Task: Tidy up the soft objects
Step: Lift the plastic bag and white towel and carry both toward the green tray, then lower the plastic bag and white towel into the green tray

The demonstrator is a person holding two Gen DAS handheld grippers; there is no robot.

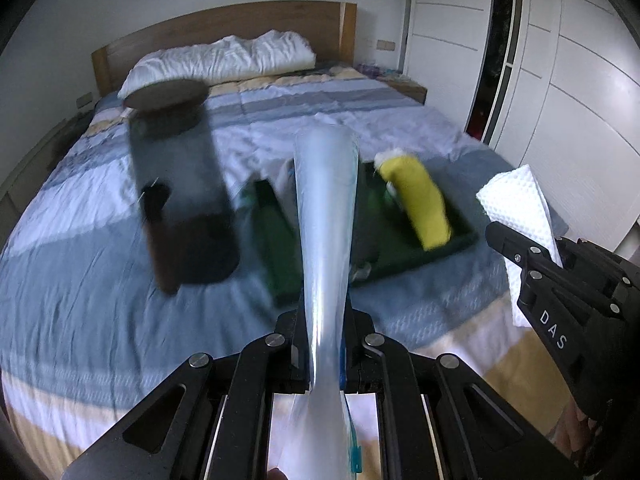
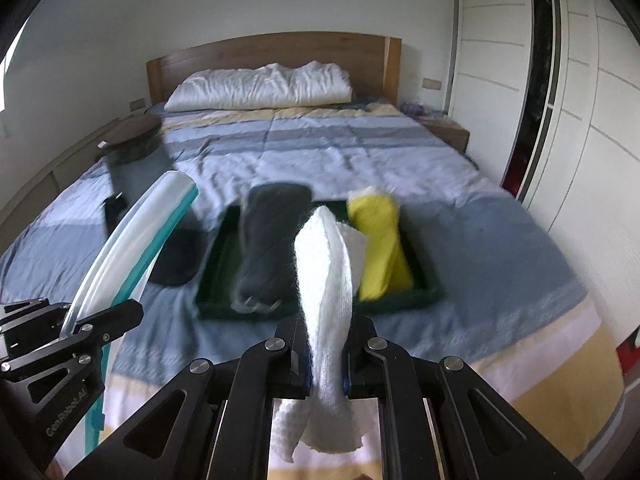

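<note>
My left gripper is shut on a clear plastic bag with a teal zip edge, which stands up between its fingers. My right gripper is shut on a white waffle cloth that droops over both sides. Both hang above the foot of the bed. Ahead on the bedspread lies a dark green tray holding a rolled dark grey cloth and a rolled yellow cloth. In the left wrist view the right gripper shows at the right with the white cloth, beside the tray and yellow roll.
A dark jar with a round lid stands on the bed left of the tray. A white pillow lies against the wooden headboard. White wardrobe doors line the right side; a nightstand sits beside the bed.
</note>
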